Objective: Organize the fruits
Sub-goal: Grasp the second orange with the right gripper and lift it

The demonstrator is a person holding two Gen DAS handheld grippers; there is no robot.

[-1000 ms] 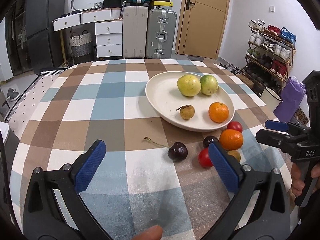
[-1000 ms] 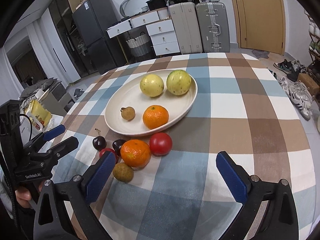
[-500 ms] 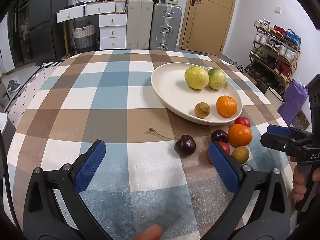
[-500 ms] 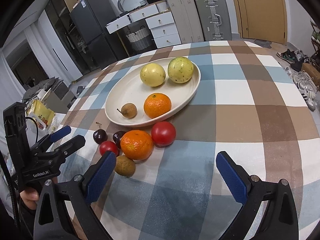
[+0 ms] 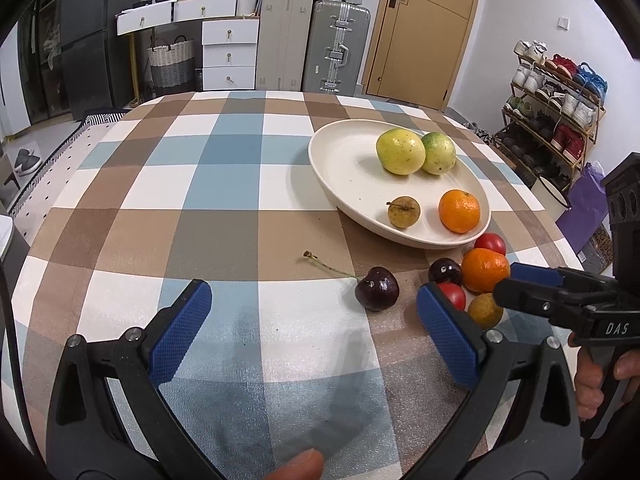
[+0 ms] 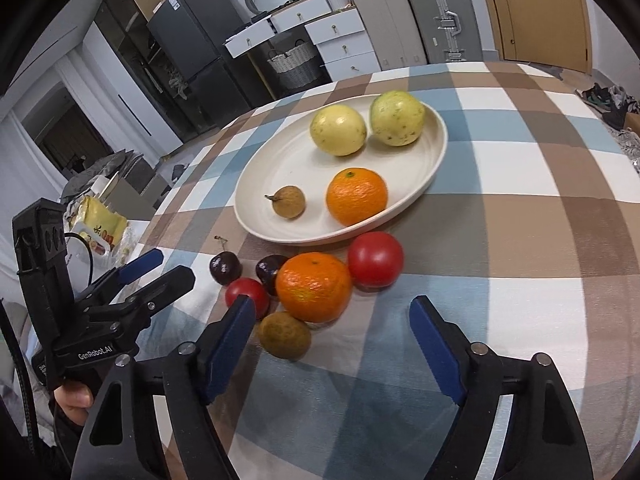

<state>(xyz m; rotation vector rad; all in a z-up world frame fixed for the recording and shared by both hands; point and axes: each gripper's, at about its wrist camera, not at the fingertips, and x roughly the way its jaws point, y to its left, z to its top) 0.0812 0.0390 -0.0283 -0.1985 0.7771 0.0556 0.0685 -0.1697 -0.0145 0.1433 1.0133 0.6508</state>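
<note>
A loose cluster of fruit lies on the checked table (image 5: pixel 240 184) just beside the cream plate (image 6: pixel 280 160): a stemmed cherry (image 5: pixel 377 289), a second cherry (image 6: pixel 270 270), two red tomatoes, an orange (image 6: pixel 314 286) and a small brown fruit (image 6: pixel 284 335). On the plate sit two yellow-green fruits, an orange and a brown fruit. The left gripper (image 5: pixel 312 332) and right gripper (image 6: pixel 332 344) hover near the cluster, jaws wide and holding nothing.

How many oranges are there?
2. One orange on the plate lies near the plate's front rim; the other orange on the tablecloth sits among the small fruits just in front of it. None seems hidden.
</note>
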